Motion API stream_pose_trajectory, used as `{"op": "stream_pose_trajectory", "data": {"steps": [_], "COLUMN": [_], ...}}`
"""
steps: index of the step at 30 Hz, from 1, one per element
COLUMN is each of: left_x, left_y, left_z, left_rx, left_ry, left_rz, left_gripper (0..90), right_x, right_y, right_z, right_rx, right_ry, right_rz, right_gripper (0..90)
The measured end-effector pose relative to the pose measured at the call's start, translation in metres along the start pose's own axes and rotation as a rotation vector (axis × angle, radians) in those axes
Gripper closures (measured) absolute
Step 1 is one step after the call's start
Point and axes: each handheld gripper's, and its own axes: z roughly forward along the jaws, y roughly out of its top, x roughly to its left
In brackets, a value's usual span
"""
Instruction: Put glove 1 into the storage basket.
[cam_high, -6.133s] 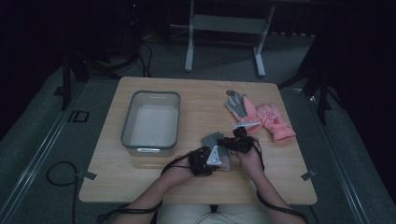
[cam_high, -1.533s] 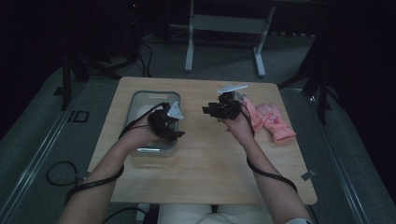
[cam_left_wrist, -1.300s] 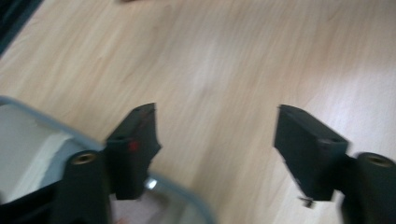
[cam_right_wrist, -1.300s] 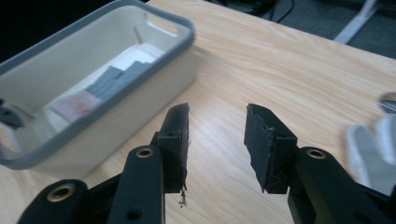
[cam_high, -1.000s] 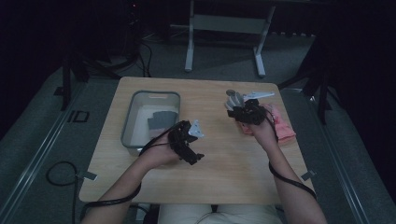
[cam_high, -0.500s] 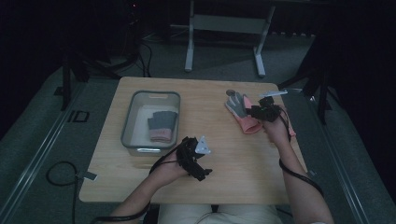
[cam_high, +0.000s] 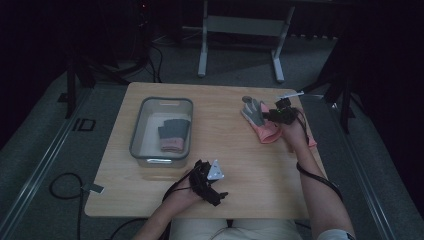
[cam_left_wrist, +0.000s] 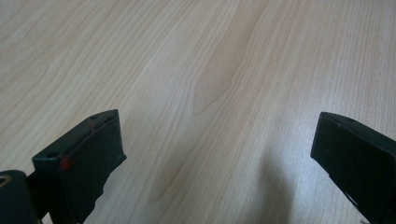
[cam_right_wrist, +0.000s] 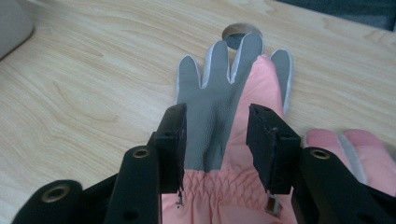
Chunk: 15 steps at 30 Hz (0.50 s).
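In the right gripper view, the right claw (cam_right_wrist: 215, 140) is seen part open, its jaws astride the grey palm of a pink glove (cam_right_wrist: 224, 107) lying flat on the desk (cam_right_wrist: 84, 79); whether the pads touch the fabric cannot be told. A second pink glove (cam_right_wrist: 355, 144) is cut off at the right edge. The left claw (cam_left_wrist: 215, 154) is shown wide open over bare wood, holding nothing. From the high view, a grey bin (cam_high: 142, 125) is seen holding a folded dark and pink item (cam_high: 174, 135), too dim to identify.
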Motion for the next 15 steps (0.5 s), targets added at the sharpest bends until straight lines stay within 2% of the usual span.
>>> {"op": "stream_pose_trajectory", "data": {"steps": [2,4,6,9,12,13,15], "left_x": [-0.001,-0.002,-0.003,-0.003,-0.003,-0.004,-0.003], "left_y": [-0.003,-0.007,-0.01,-0.012,-0.013,-0.013,-0.014], "left_z": [-0.001,-0.001,-0.001,-0.001,-0.001,-0.001,-0.002], "left_rx": [-0.01,-0.014,-0.022,-0.027,-0.029,-0.026,-0.025], "left_ry": [0.005,0.027,0.04,0.028,0.038,0.049,0.056], "left_rz": [-0.014,-0.017,-0.017,-0.036,-0.037,-0.027,-0.02], "left_gripper": [1.8,1.8,1.8,1.8,1.8,1.8,1.8], "right_x": [0.0,-0.002,-0.002,0.0,0.004,0.004,0.004], "right_y": [0.0,0.001,0.001,0.001,-0.001,-0.003,-0.007], "right_z": [0.007,0.014,0.02,0.03,0.042,0.046,0.051], "right_rx": [0.014,0.03,0.026,0.027,0.059,0.062,0.07], "right_ry": [0.0,-0.003,0.018,0.013,0.006,0.017,-0.007], "right_rz": [-0.007,-0.008,-0.004,-0.033,-0.079,-0.079,-0.079], "right_gripper": [57.2,57.2,57.1,57.8,58.3,58.4,59.2]}}
